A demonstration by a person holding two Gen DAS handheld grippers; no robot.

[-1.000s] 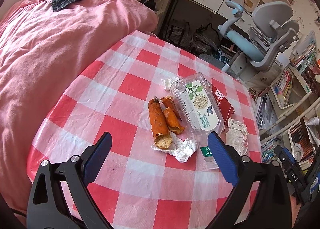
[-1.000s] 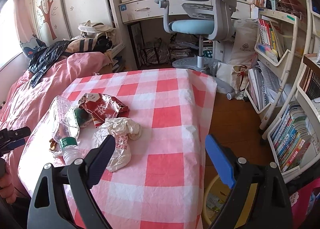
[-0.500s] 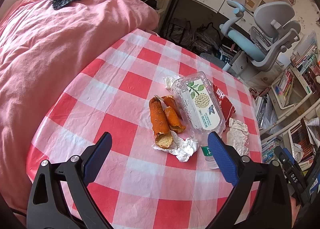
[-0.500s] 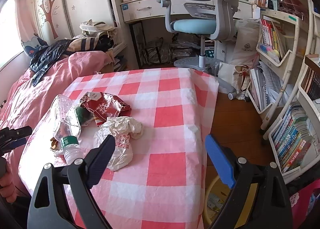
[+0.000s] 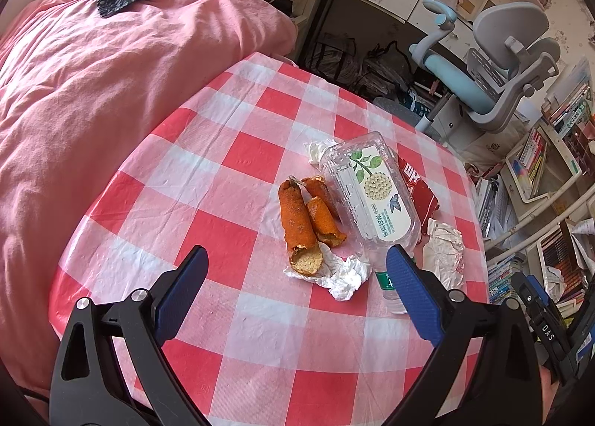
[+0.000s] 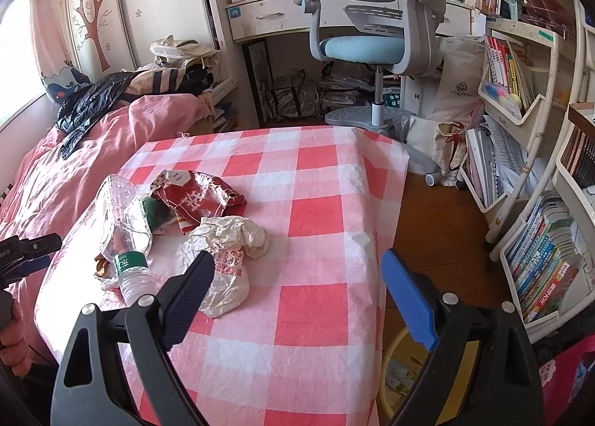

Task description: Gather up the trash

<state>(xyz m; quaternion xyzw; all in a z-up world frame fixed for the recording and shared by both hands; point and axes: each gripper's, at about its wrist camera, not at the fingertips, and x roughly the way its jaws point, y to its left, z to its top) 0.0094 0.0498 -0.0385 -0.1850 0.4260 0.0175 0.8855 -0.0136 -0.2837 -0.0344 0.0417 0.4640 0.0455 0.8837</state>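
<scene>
**Both grippers wide open above a table of trash**

The left gripper (image 5: pixel 293 269) hangs over the near part of the checked tablecloth (image 5: pixel 238 162), its jaws spread wide with nothing between them. Just beyond its fingertips lie rolled orange peels (image 5: pixel 301 217) on a crumpled tissue (image 5: pixel 342 275), touching a squashed clear plastic bottle (image 5: pixel 372 195) that points its cap toward the gripper. A red snack wrapper (image 5: pixel 422 195) sits tucked behind the bottle, and a crumpled paper wrapper (image 5: pixel 444 253) lies just beside it. The right gripper (image 6: pixel 297 269) is also wide open and empty, poised near the table's right edge; its left finger overlaps the paper wrapper (image 6: pixel 223 251) in view, though contact cannot be told. A yellow bin (image 6: pixel 394 370) stands on the floor beside the table
</scene>
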